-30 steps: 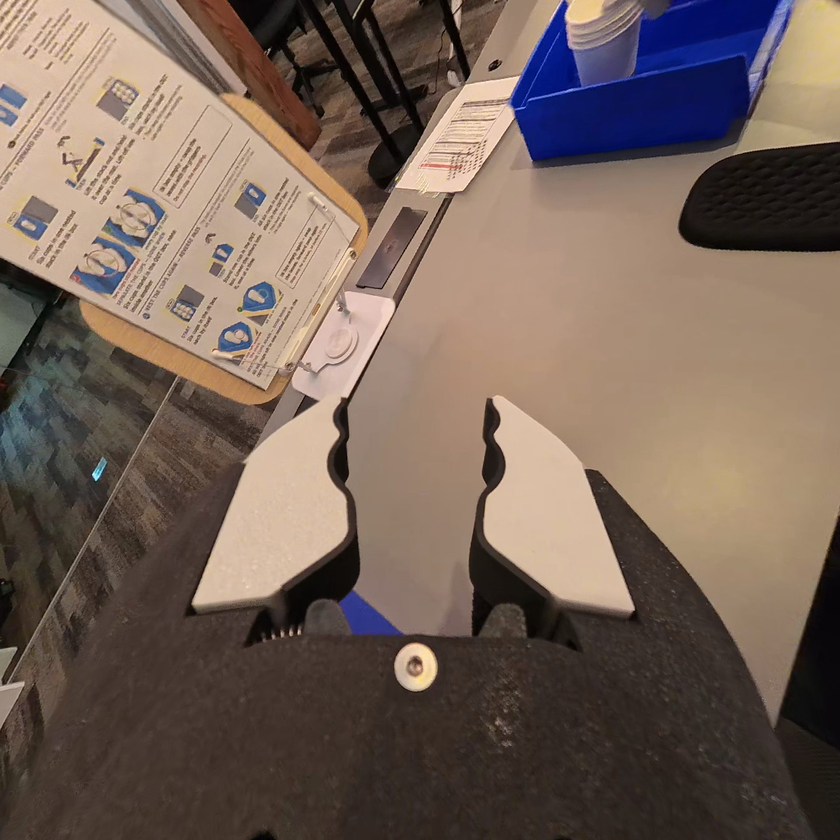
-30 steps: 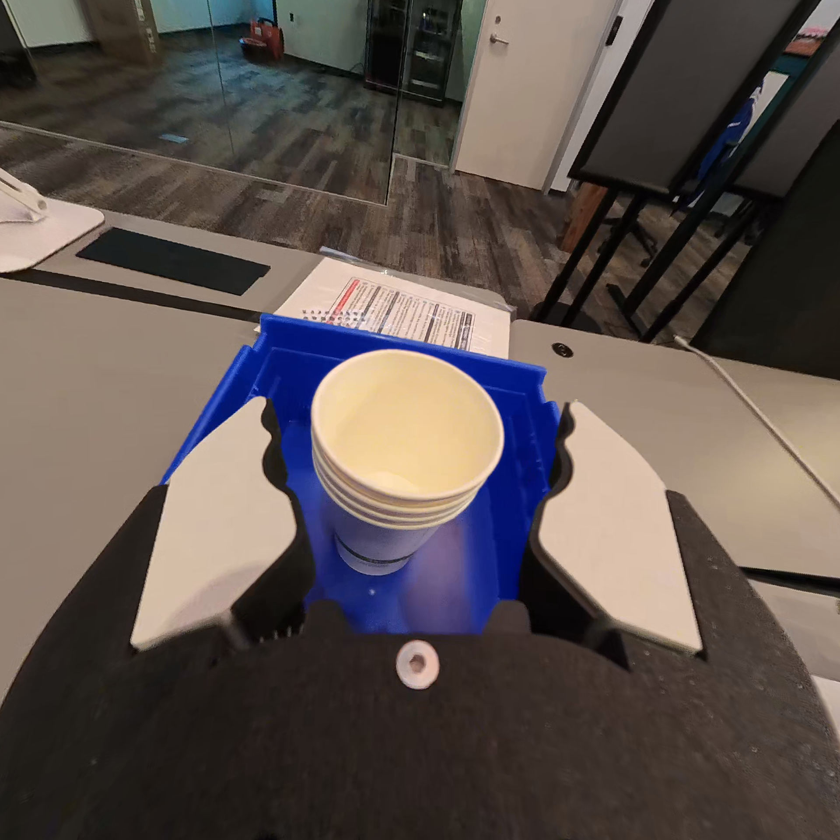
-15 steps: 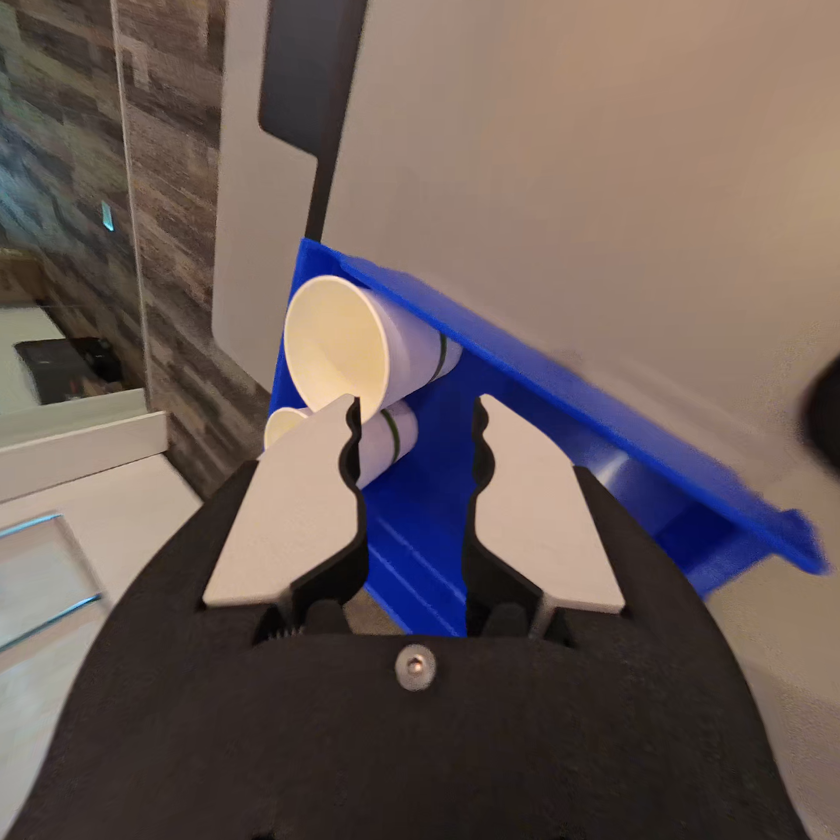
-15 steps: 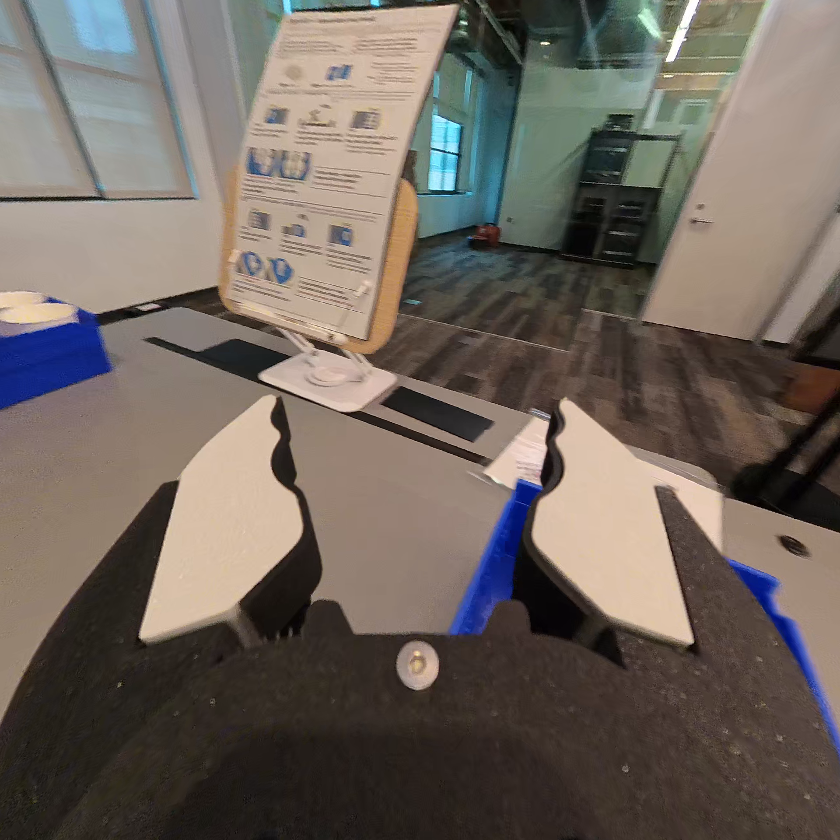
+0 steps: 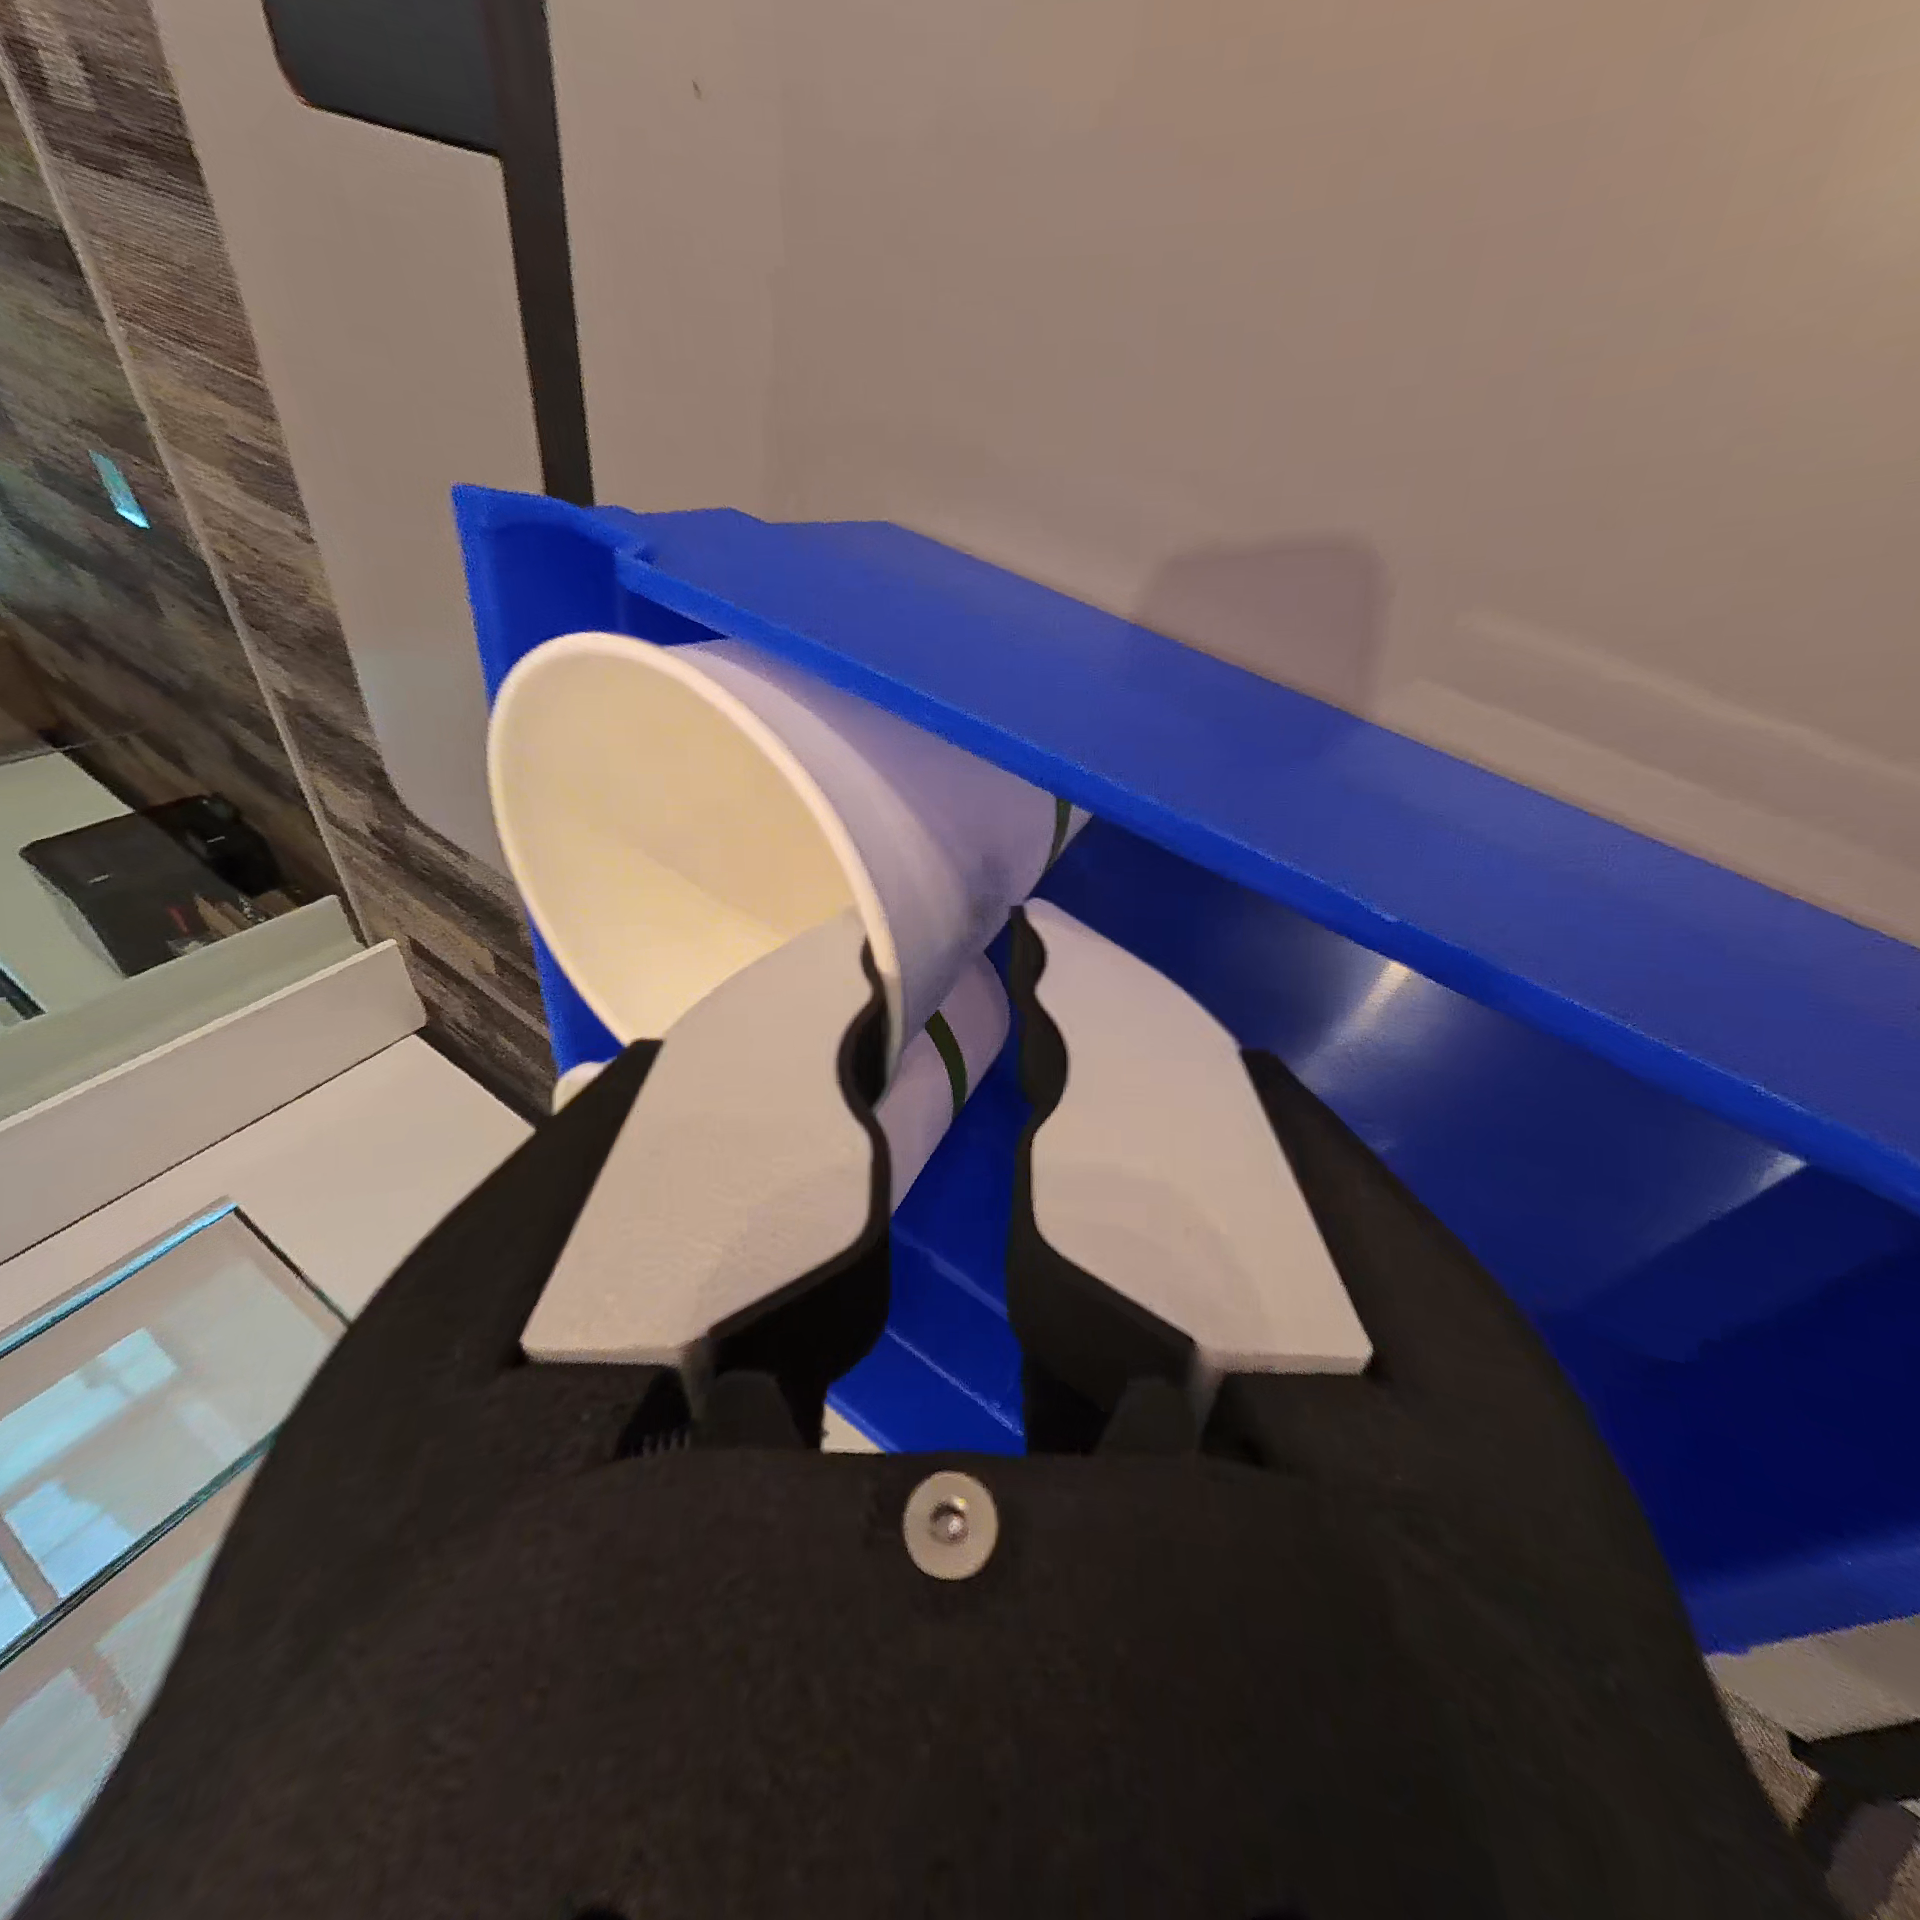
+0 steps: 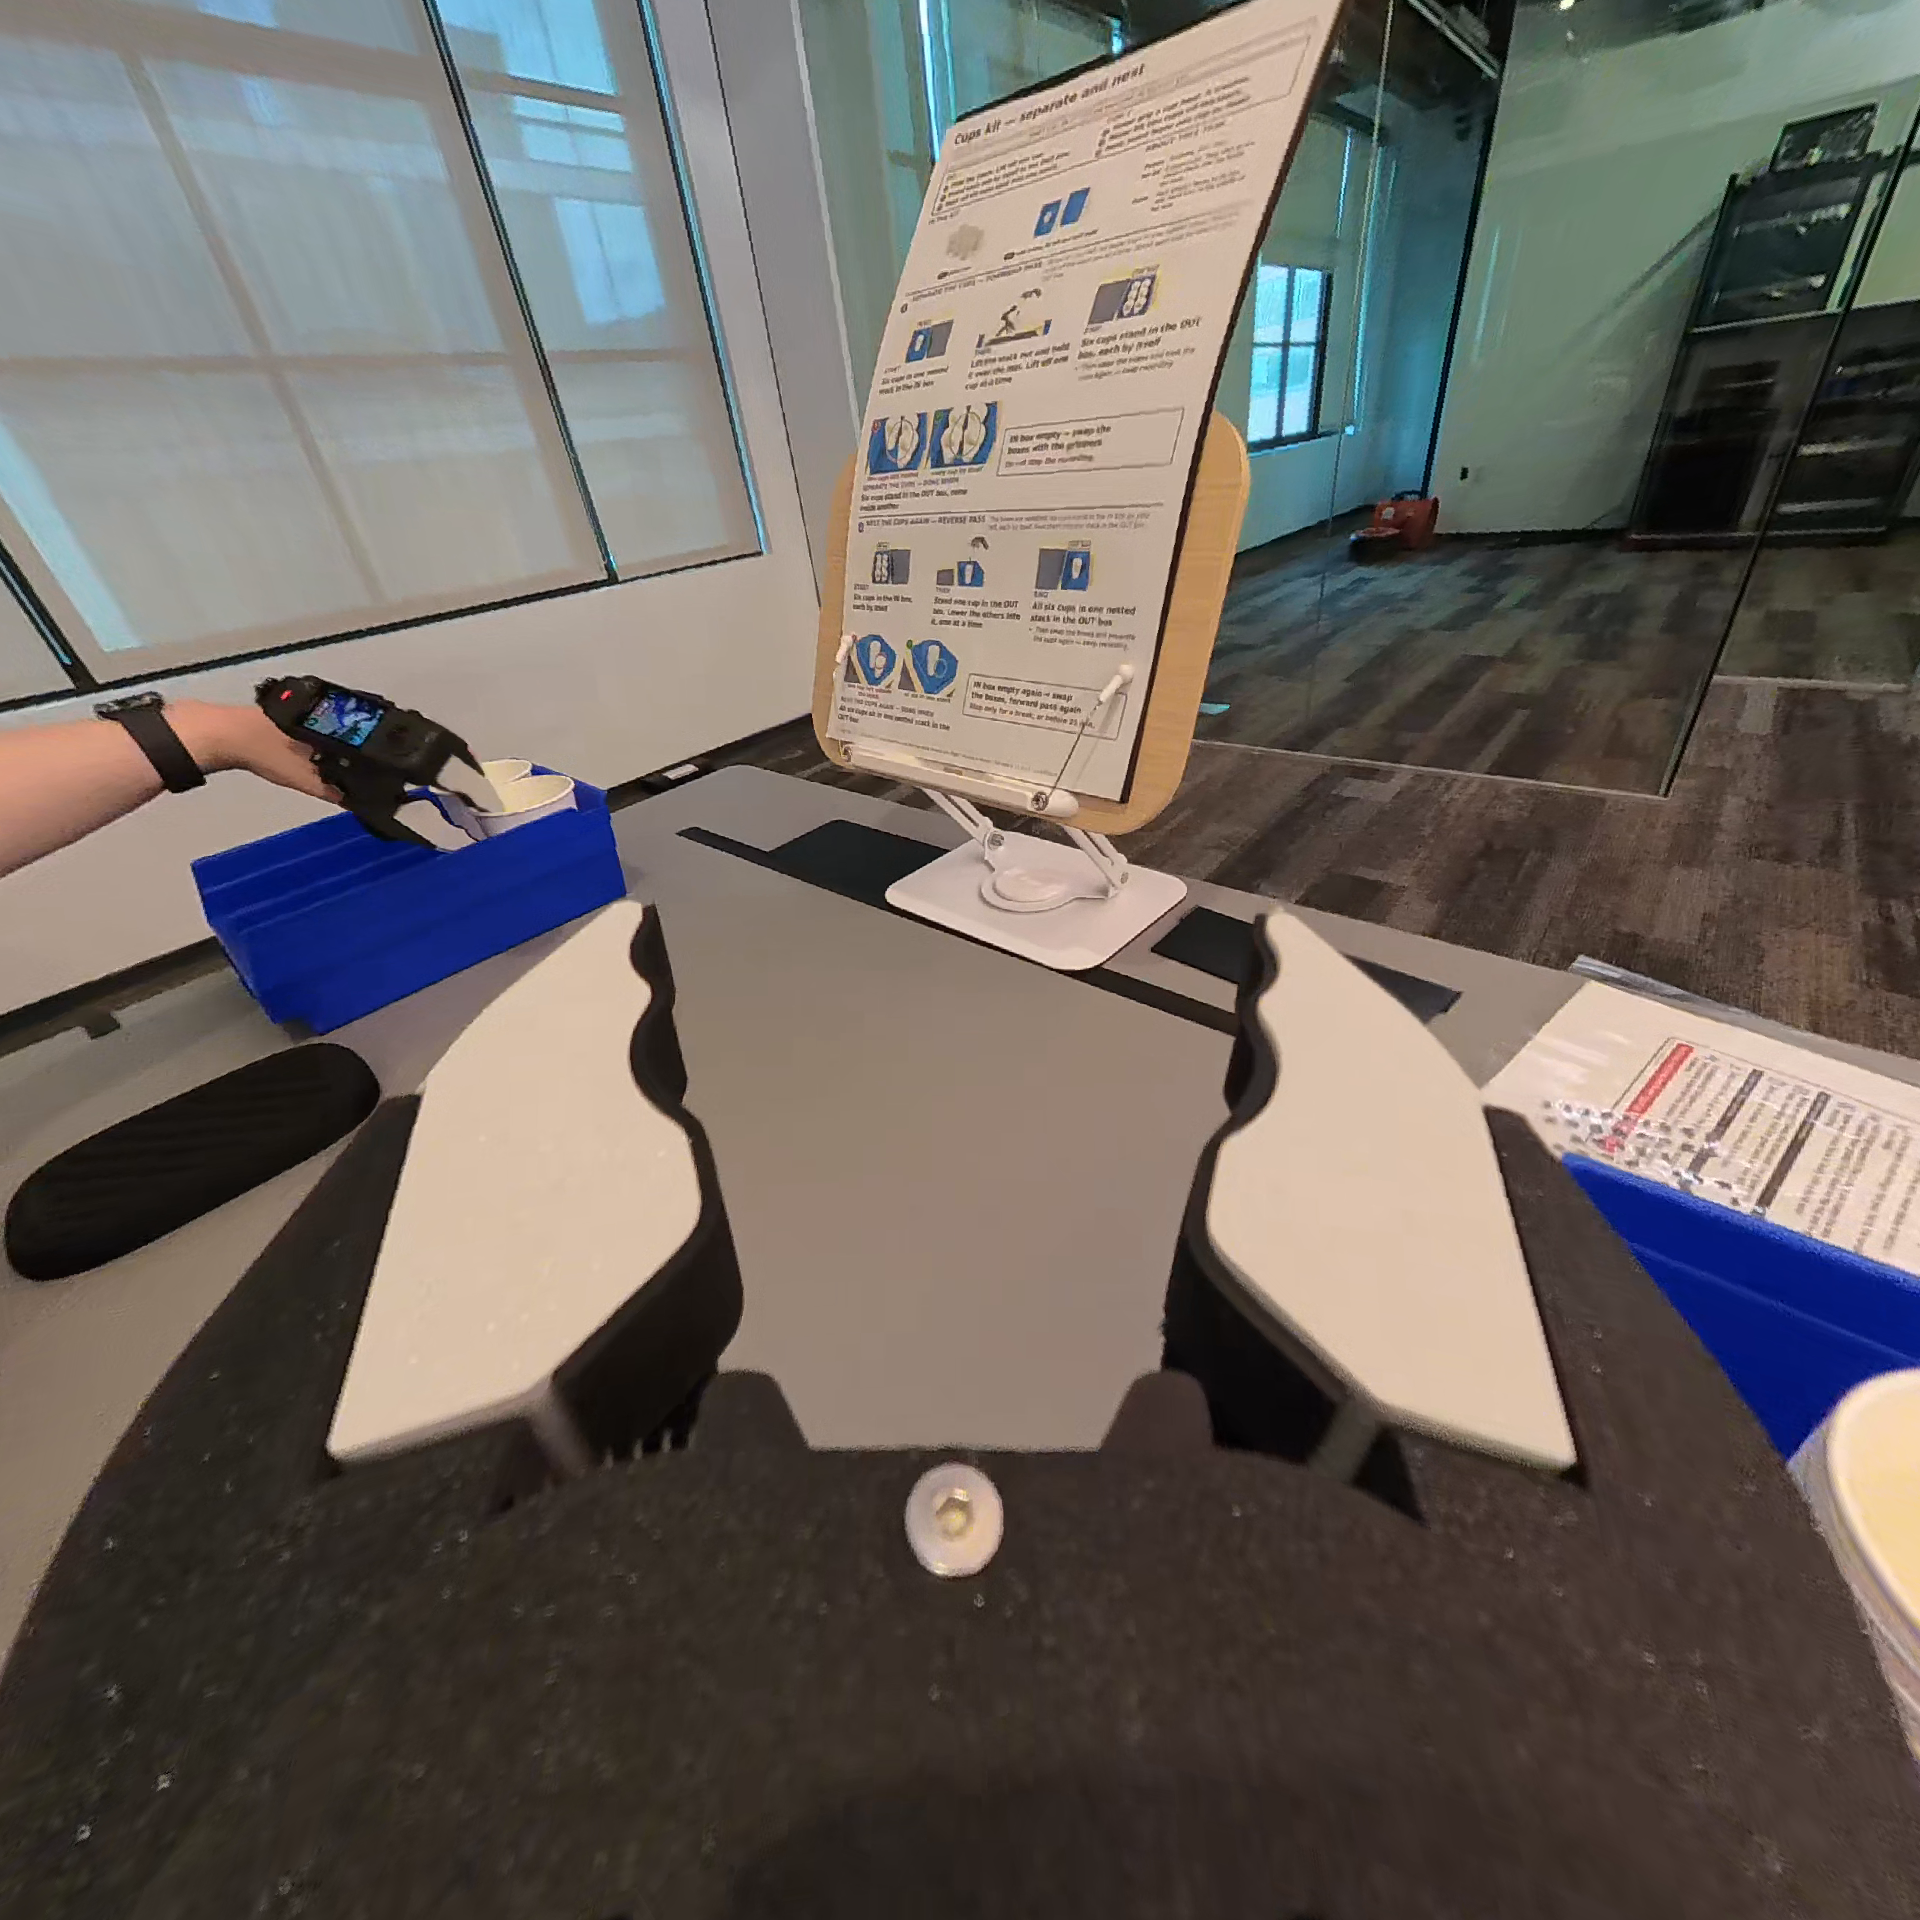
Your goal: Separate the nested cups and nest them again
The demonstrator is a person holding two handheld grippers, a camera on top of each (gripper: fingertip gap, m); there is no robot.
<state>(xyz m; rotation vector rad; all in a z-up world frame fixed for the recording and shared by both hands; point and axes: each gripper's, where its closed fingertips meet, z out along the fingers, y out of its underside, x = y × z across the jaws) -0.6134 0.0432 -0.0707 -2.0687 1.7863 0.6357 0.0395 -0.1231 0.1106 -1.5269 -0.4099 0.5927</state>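
Left claw (image 5: 940, 940): it is reaching into the blue bin (image 5: 1351, 810) at the far left of the worktop (image 5: 1247, 312); its fingers are only narrowly apart, one finger lying inside the mouth of a white paper cup (image 5: 727, 831) and the other outside its wall, so the rim is sitting between them. Whether they are actually pinching the wall cannot be told.
Cup at the left claw: it is standing in the corner of the bin, with a second cup (image 5: 961, 1039) just beside it, partly hidden behind the fingers.
Left claw from afar: in the right wrist view the left claw (image 6: 457, 800) is showing in a person's hand (image 6: 260, 743), dipped among the cups in the bin (image 6: 416, 914).
Right claw (image 6: 951, 961): it is gaping wide and holding nothing, hanging above bare worktop (image 6: 935, 1143).
Second bin (image 6: 1766, 1299): it is sitting just to the right of the right claw, with the rim of a cup (image 6: 1870, 1507) showing at the picture's edge.
Other things: an instruction sheet on a stand (image 6: 1039, 468) is standing at the worktop's far edge; a black wrist rest (image 6: 187, 1153) is lying near the left bin; a printed sheet (image 6: 1714, 1122) is lying beyond the second bin.
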